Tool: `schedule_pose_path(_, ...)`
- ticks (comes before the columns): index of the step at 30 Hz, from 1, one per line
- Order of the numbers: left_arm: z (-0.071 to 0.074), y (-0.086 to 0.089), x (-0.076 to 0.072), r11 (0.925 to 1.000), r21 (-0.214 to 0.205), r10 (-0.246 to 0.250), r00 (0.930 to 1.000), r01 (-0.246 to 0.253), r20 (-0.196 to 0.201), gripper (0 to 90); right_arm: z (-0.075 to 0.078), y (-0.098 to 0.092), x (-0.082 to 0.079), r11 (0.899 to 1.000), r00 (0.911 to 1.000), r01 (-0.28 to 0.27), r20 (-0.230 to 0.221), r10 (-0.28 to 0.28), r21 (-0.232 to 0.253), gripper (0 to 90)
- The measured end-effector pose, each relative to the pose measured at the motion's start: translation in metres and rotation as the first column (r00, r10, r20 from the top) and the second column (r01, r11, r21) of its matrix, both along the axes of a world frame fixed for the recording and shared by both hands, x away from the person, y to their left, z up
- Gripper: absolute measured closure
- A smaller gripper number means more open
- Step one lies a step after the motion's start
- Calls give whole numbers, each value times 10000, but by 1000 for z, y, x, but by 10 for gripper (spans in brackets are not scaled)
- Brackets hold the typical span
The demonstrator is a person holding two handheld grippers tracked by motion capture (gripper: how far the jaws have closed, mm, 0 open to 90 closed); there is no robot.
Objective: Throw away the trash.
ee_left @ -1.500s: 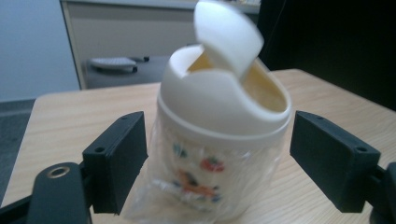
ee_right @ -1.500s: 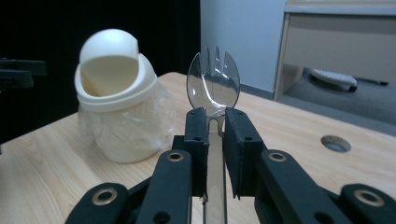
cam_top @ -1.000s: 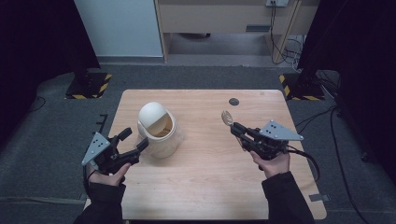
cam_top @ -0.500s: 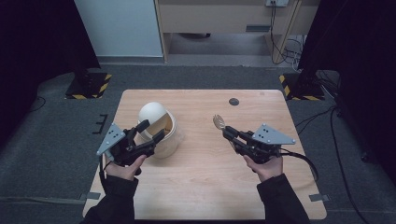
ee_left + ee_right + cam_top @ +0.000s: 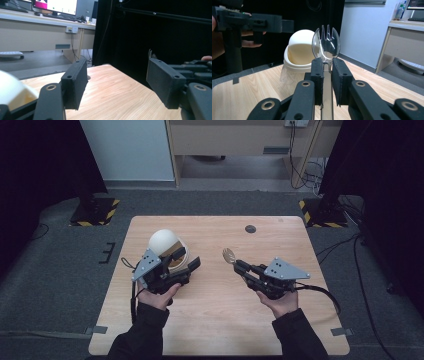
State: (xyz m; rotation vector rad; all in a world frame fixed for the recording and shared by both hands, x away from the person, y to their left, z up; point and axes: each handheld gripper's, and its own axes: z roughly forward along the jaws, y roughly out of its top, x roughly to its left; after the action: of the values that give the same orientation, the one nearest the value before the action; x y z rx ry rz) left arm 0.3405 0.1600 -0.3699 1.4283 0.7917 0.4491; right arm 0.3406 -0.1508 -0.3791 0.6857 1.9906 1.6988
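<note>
One clear plastic spork [image 5: 326,43] clamped in the right gripper [image 5: 239,265], raised over the table [image 5: 220,330]; one cream swing-lid bin [image 5: 167,247] just behind the left gripper [image 5: 190,266], jaws closing on nothing

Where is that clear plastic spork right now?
In the high view the spork sits right of centre, clamped in the right gripper above the table, pointing toward the white bin.
</note>
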Motion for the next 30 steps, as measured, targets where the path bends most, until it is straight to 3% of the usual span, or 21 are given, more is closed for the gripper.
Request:
schedule_pose_path(18,0,-52,8,9945,-538,-910,9956,896,-238,429,-6,5,0,9998,9999,-93,63,94,-158,800)
schedule_pose_path(30,-4,-64,13,9907,-699,-1217,9905,1172,-648,559,-6,5,-1,9998,9998,-123,130,125,-133,800)
